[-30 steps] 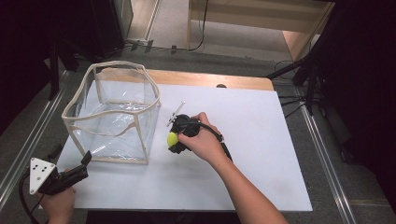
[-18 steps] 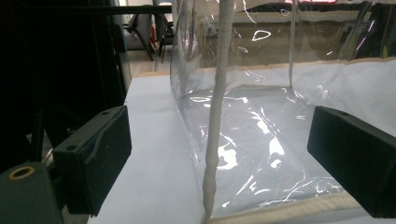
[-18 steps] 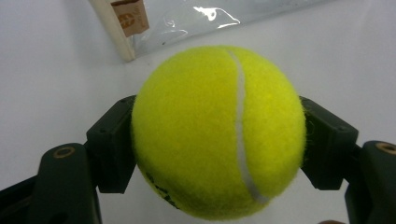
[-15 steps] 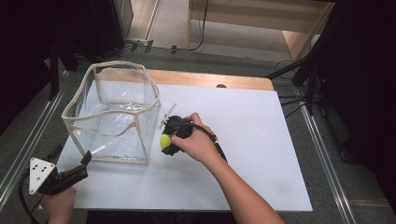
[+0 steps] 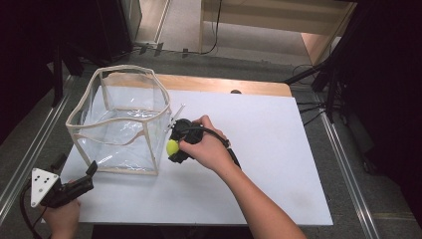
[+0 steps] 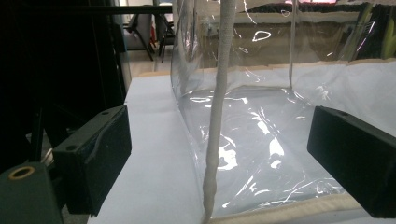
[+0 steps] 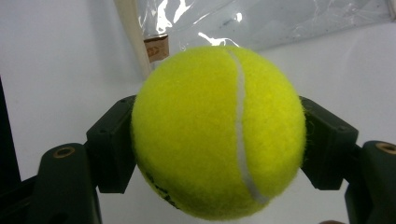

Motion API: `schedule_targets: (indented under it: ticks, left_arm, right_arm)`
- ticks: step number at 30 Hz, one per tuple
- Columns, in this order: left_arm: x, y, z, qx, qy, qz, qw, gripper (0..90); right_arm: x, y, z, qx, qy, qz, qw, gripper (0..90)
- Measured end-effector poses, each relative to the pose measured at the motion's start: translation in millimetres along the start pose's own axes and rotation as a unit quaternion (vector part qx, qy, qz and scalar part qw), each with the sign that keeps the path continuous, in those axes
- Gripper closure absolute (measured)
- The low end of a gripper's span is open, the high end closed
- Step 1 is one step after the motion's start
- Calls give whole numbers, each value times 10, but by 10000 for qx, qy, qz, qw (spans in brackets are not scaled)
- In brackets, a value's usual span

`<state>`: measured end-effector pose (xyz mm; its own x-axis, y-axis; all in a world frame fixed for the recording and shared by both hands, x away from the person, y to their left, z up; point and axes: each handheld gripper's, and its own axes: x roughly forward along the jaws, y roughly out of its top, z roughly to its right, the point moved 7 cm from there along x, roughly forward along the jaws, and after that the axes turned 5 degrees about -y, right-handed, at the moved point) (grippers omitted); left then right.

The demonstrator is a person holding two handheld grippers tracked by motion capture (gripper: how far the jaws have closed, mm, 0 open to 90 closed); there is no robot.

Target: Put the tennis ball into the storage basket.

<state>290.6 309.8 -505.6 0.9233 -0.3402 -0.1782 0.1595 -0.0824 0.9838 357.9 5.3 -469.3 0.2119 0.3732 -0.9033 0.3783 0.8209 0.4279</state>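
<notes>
Tennis ball (image 5: 172,147): clamped between both jaws of the right gripper (image 5: 175,145), just beside the near right corner of the clear bag (image 5: 119,122), lifted a little off the white table (image 5: 278,149).
Grip on ball: pads (image 7: 114,147) pressing the widest part from both sides in the right gripper view; seam running top to bottom; looks centred and secure, so no re-gripping needed.
Left gripper (image 5: 74,186): jaws wide apart, nothing between the pads (image 6: 95,156); low at the near left of the table, aimed at the bag's near corner seam (image 6: 217,116), not touching it.
Bag: upright, mouth open upward, cream trim along rim and edges, soft walls sagging slightly; apparently empty.
Step in hand, as judged: carry ball up over the rim and set it inside.
Doing it well: raise ball clearly above the trim before crossing; brushing the limp wall would likely tip or slide the bag.
Approach: cross at the near right corner, move to the middle of the mouth, lower well inside before parting the jaws, so no bounce out.
Left-side help: pinch the near corner seam or rim to steady the bag if it shifts.
Risk: ball rolling on release; bag floor looks crinkled and uneven.
</notes>
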Motion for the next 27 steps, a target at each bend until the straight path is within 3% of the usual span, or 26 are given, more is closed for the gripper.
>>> schedule_targets:
  ticks: [2,27]
  left_arm:
    - [0,0,0,1,2,-5,10000,68]
    - [-1,0,1,-1,-3,3,10000,68]
  right_arm:
    - [-33,21,21,-120,-13,1,9999,235]
    - [-426,254,118,-269,-23,-47,9996,235]
